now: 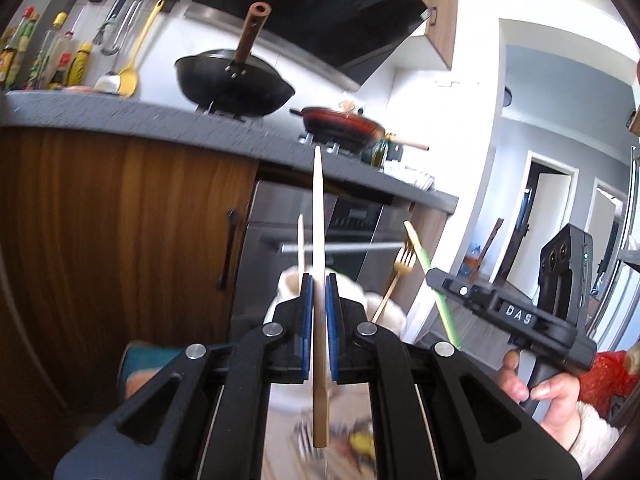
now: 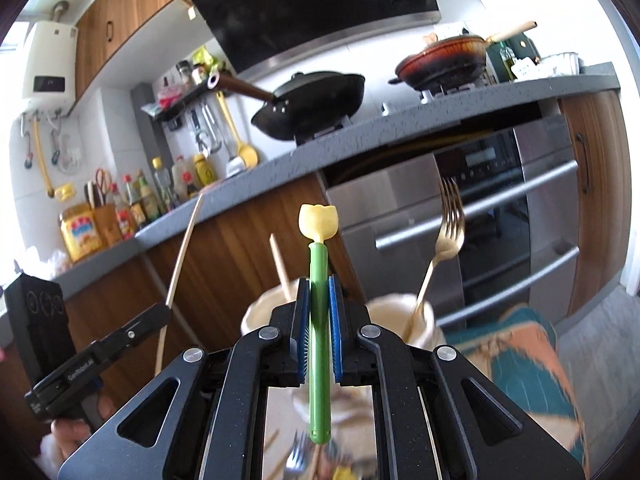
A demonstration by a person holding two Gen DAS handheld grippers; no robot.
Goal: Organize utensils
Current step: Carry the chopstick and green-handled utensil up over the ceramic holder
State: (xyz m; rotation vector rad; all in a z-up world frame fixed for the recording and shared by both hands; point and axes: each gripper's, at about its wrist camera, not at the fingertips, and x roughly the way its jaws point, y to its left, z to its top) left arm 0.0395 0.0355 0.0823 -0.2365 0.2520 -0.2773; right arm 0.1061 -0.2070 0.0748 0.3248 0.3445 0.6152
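"DAS" on right hand-held gripper (image 1: 434,276) — "GenRobot.AI" on left hand-held gripper (image 2: 166,312)

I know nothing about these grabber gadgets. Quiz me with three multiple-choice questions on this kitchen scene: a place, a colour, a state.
1. Where does the gold fork stand?
A. In a cream cup
B. In the black wok
C. On the oven handle

2. What colour is the handle held by the right gripper?
A. Red
B. Green
C. Black

3. What is the left gripper doing?
A. Standing open, empty
B. Clamping a fork
C. Clamping a chopstick

Answers: 1 A, its stem drops into the cup. 2 B, green utensil between the pads. 3 C, chopstick pinched between the pads.
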